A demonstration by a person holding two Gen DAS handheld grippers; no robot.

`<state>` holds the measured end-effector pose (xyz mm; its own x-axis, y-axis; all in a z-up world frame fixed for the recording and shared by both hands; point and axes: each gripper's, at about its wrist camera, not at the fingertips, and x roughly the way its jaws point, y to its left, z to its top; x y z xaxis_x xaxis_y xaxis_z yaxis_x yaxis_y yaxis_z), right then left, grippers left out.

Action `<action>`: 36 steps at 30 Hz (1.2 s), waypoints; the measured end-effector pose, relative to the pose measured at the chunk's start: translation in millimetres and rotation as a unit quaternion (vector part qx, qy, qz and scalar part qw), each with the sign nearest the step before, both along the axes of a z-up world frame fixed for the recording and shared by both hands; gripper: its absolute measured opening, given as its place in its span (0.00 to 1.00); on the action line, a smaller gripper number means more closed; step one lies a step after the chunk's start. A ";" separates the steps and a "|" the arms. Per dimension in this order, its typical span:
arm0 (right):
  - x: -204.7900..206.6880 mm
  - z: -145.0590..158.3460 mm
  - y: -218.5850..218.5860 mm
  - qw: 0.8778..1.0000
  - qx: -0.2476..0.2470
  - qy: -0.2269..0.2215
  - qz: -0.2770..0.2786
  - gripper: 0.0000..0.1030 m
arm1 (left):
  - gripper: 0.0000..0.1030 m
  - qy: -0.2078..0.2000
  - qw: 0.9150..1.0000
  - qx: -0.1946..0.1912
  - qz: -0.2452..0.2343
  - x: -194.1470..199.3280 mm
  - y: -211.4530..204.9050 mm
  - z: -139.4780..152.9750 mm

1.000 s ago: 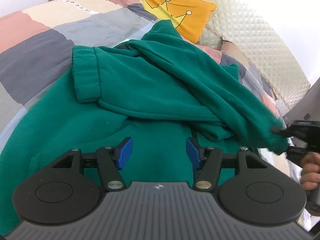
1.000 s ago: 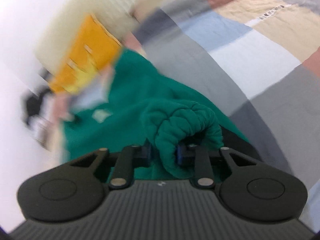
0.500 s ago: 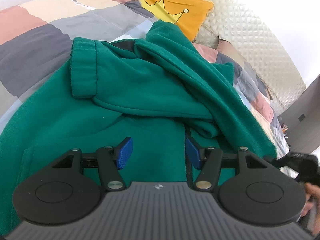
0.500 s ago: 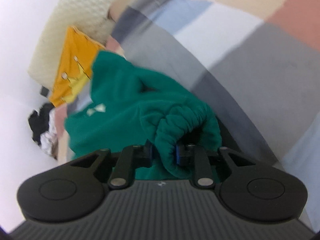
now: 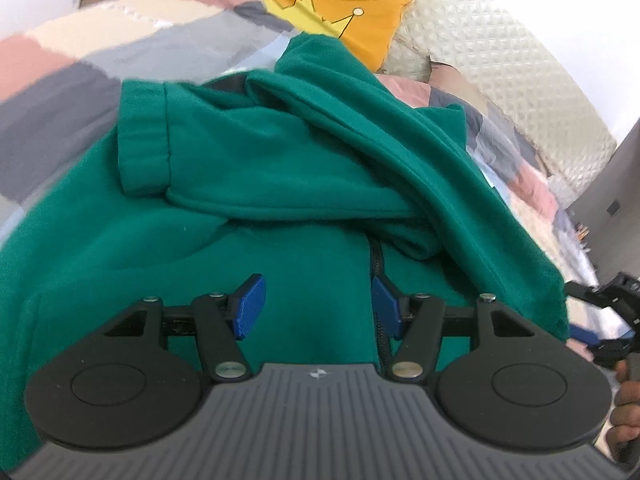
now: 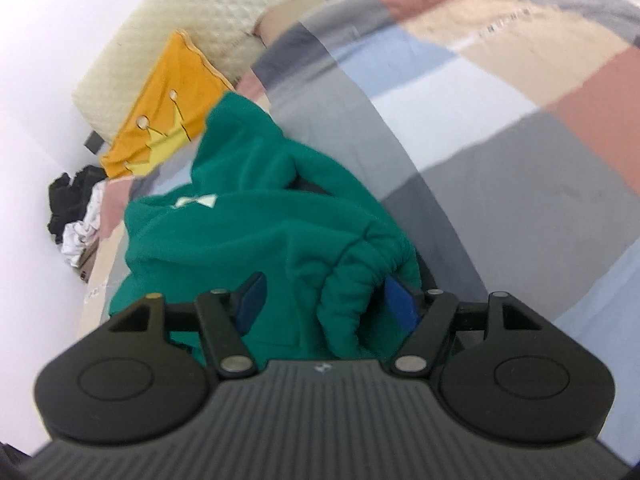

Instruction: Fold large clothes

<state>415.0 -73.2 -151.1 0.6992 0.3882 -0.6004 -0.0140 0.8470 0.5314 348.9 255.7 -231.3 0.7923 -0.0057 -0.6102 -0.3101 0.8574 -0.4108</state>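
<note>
My right gripper (image 6: 324, 304) jaws have just been opening, gathered cuff (image 6: 360, 276) loose between them. Left gripper (image 5: 318, 306) wide, empty, over green fleece hoodie (image 5: 248, 184) on patchwork bedspread (image 6: 500, 128).

right gripper (image 6: 322, 300) just opened, green hoodie cuff (image 6: 360, 276) between

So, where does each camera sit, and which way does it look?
Left wrist: on the left gripper, looking down over the green hoodie toward the orange pillow; its open jaws show, with the right gripper and a hand at the edge.
Right wrist: on the right gripper, jaws just opened, sleeve cuff between them.
Both share hoodie, pillow, and patchwork bedspread.
</note>
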 end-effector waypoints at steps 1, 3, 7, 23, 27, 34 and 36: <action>-0.7 0.2 0.7 1.000 -0.010 -0.011 0.004 0.65 | 0.63 0.001 1.000 0.010 0.001 0.7 -1.2 0.8; -2.1 0.1 1.9 0.999 -0.041 -0.034 0.008 0.53 | 0.63 0.008 1.000 0.025 0.004 2.2 -3.6 1.2; 1.3 -6.2 16.6 0.991 -0.114 -0.061 0.034 0.29 | 0.63 0.038 0.998 0.050 0.013 5.4 -5.1 -2.9; -30.2 -6.9 -13.5 0.994 -0.089 0.001 0.063 0.35 | 0.63 0.065 0.997 0.046 0.002 -13.3 -7.5 5.2; -62.7 -3.7 -27.8 0.994 -0.096 0.010 0.059 0.36 | 0.63 0.053 0.997 0.057 0.007 -33.6 -13.4 26.2; -103.8 5.4 -57.0 0.996 -0.072 0.019 0.041 0.62 | 0.67 0.036 0.997 0.067 0.024 -82.0 -10.1 57.3; -110.4 0.8 -67.9 0.997 -0.057 0.035 0.030 0.68 | 0.70 0.044 0.996 0.069 0.034 -95.2 -5.0 62.0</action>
<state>304.6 -141.1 -150.3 0.6315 0.3537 -0.6899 -0.0324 0.9011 0.4324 253.6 250.7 -169.4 0.7310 0.1343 -0.6690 -0.3986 0.8798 -0.2589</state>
